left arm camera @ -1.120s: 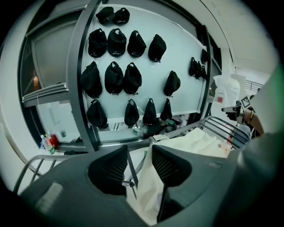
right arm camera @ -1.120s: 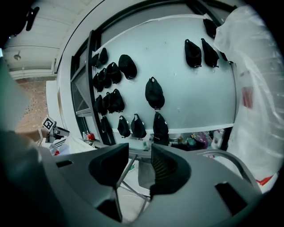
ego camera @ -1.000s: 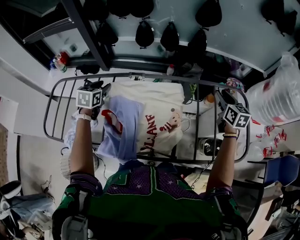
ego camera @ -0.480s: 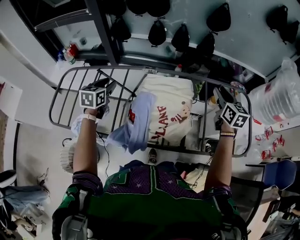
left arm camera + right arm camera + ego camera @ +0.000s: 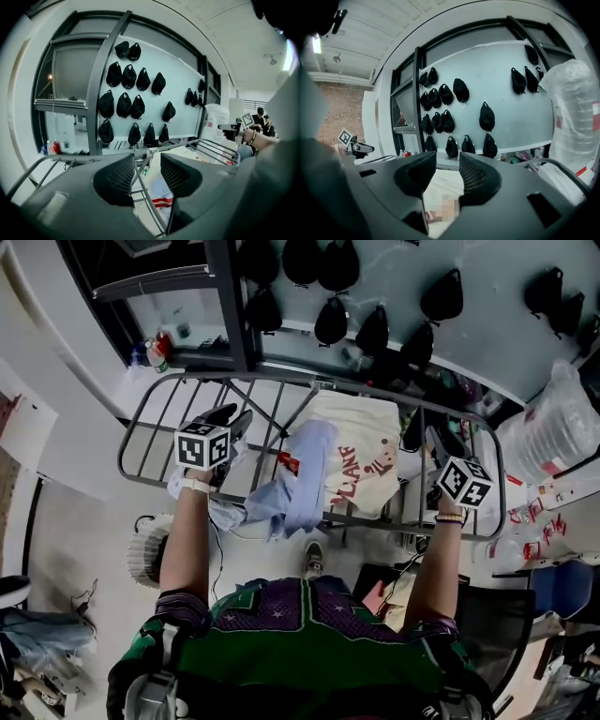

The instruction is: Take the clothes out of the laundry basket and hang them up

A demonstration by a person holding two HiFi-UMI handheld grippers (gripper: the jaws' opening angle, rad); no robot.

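A cream T-shirt point(image 5: 361, 470) with red print lies spread over a grey wire drying rack point(image 5: 150, 423). A light blue garment point(image 5: 300, 474) hangs bunched over the rack's front rail, partly on top of the shirt. My left gripper point(image 5: 230, 416) hovers over the rack's left half, open and holding nothing. Between its pads only a rack rod point(image 5: 145, 192) and the shirt point(image 5: 161, 187) show. My right gripper point(image 5: 438, 439) is held over the rack's right end, also open and holding nothing, with the shirt point(image 5: 445, 187) below it.
Several black caps point(image 5: 375, 324) hang on the pale wall behind the rack, beside a dark post point(image 5: 230, 296). A clear bag of large bottles point(image 5: 553, 427) stands at the right. A white ribbed basket point(image 5: 145, 559) sits on the floor at the left.
Both grippers have moved away from my body and risen over the rack. The blue garment, earlier spread flat, now lies bunched narrower over the front rail.
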